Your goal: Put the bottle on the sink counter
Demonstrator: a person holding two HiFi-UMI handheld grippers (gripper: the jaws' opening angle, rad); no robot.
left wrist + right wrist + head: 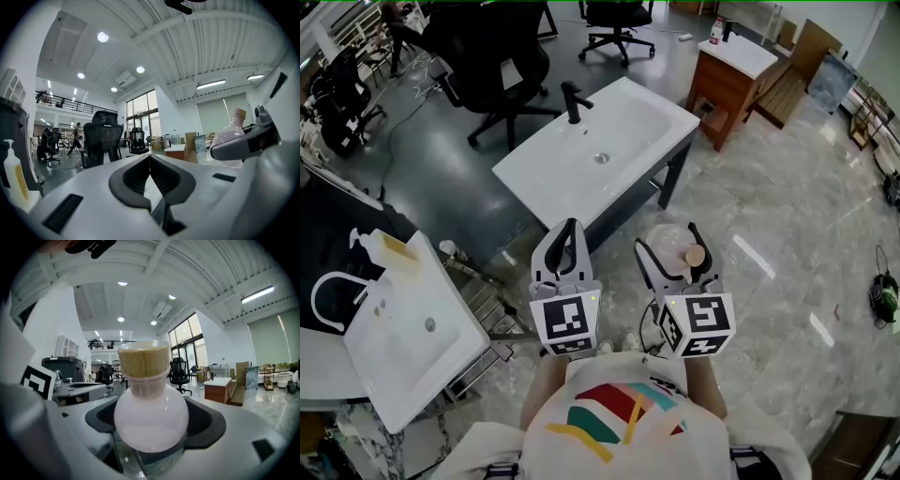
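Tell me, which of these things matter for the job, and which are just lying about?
Job: bottle; right hand-held gripper holding it; sink counter with black tap, probably.
Lying about: office chair; soap dispenser; wooden cabinet; left hand-held gripper, shut, empty.

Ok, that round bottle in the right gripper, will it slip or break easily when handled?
Probably slippery: the bottle is smooth and round where the right gripper clamps it. It looks like glass, so likely rigid but breakable if set down hard. On its side it would likely roll.
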